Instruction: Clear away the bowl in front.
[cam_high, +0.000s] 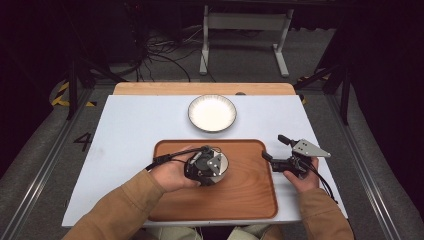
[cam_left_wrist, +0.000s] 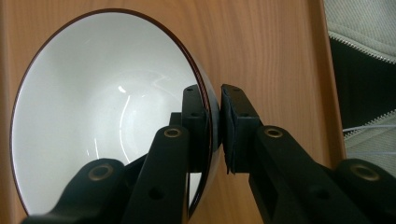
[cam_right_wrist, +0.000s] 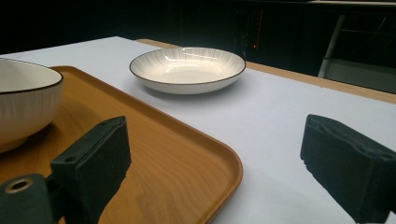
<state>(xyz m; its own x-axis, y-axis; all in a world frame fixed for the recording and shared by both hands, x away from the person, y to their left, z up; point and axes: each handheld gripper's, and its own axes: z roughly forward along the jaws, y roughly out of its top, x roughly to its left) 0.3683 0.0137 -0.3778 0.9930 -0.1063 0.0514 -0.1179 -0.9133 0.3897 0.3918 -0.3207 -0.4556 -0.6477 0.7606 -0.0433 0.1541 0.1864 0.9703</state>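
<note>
While pinched, glossy round bowl (cam_left_wrist: 102, 107)

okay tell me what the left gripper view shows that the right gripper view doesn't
Left gripper view alone: the left gripper shut on the bowl's rim, one jaw inside and one outside, with the bowl's glossy white inside seen close up.

Right gripper view alone: the right gripper with its jaws wide apart and nothing between them, the shallow striped plate on the white table, and the bowl's ribbed outer wall.

Both: the bowl with its dark rim, sitting on the wooden tray.
</note>
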